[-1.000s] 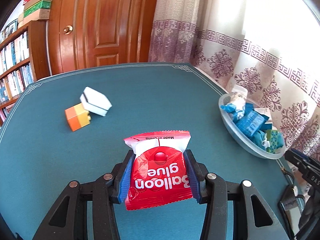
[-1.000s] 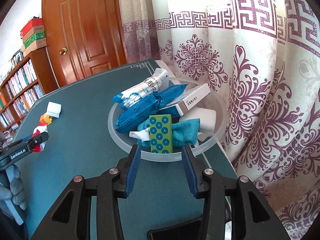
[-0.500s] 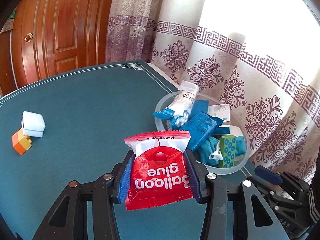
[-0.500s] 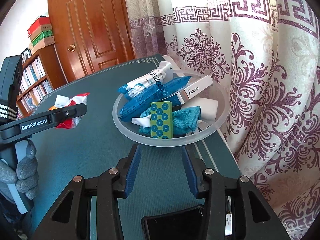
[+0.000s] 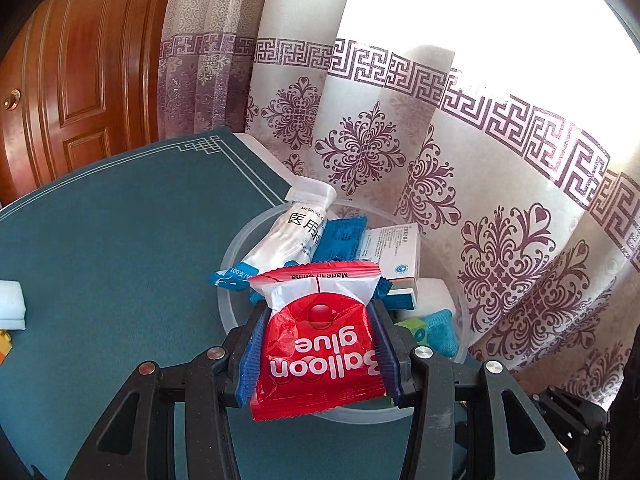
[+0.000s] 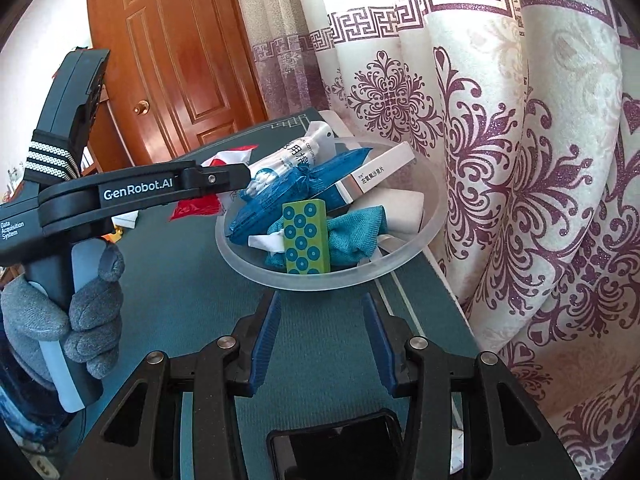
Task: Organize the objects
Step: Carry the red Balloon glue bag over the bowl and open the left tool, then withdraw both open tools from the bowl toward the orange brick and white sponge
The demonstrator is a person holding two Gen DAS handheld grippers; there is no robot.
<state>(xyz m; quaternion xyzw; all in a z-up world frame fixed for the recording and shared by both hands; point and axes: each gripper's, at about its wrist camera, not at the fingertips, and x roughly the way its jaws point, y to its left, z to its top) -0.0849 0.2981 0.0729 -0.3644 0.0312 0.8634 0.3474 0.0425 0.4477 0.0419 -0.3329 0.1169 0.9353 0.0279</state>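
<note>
My left gripper (image 5: 318, 320) is shut on a red and white "Balloon glue" packet (image 5: 320, 344) and holds it over the near left rim of a clear plastic bowl (image 5: 230, 264). The packet also shows in the right wrist view (image 6: 200, 206), beside the bowl (image 6: 400, 256). The bowl holds a white cotton-swab bag (image 6: 288, 160), a blue packet (image 6: 288, 196), a white box (image 6: 380, 174), a teal cloth (image 6: 352, 232) and a green dotted block (image 6: 306, 236). My right gripper (image 6: 320, 312) is open and empty, just short of the bowl's near rim.
The bowl stands at the right edge of a teal table (image 5: 120, 240), close to a patterned curtain (image 5: 480, 200). A white box (image 5: 10, 306) and an orange block (image 5: 4, 346) lie at the far left. A wooden door (image 6: 180, 60) is behind.
My left gripper has carried the packet to the right, from over the table's middle to over the bowl's rim. The right gripper has drawn back slightly, still open.
</note>
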